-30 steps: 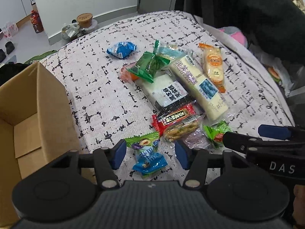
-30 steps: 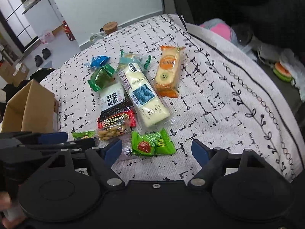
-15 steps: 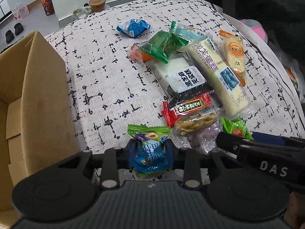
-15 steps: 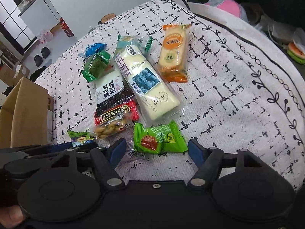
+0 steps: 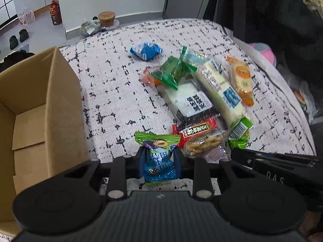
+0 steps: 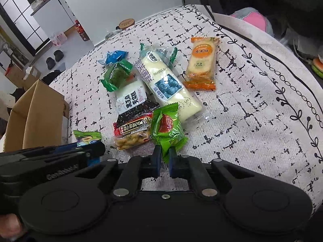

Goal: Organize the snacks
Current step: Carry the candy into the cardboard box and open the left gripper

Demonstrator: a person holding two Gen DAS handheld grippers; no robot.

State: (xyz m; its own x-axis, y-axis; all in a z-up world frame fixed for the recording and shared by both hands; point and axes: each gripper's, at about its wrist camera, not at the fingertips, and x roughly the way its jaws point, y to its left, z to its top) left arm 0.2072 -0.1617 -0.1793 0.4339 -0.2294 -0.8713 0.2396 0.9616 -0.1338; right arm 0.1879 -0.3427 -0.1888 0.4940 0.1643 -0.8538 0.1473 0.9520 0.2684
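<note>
Now both grippers are clamping a snack each, where a second ago both stood wide over the packets. The left gripper [image 5: 159,159] is closing on the blue-and-green candy packet [image 5: 158,161], its pads pressed into the sides, the crimped top standing up between them. The right gripper [image 6: 163,158] is closing on the lower edge of the green date packet [image 6: 167,129], which now stands tilted off the cloth instead of lying flat. Judged from this, two pieces are secured and ready to carry to the cardboard box [image 5: 30,109], which sits open at the left, touching the cloth's edge.

Beyond the grippers, the remaining snacks lie clustered on the black-flecked white cloth [image 5: 113,76]: the red peanut packet [image 6: 133,131], the long blueberry cake bar [image 6: 167,84], the orange biscuit pack [image 6: 201,64]. Farther off, a grey floor, shoes and a bottle against the wall.
</note>
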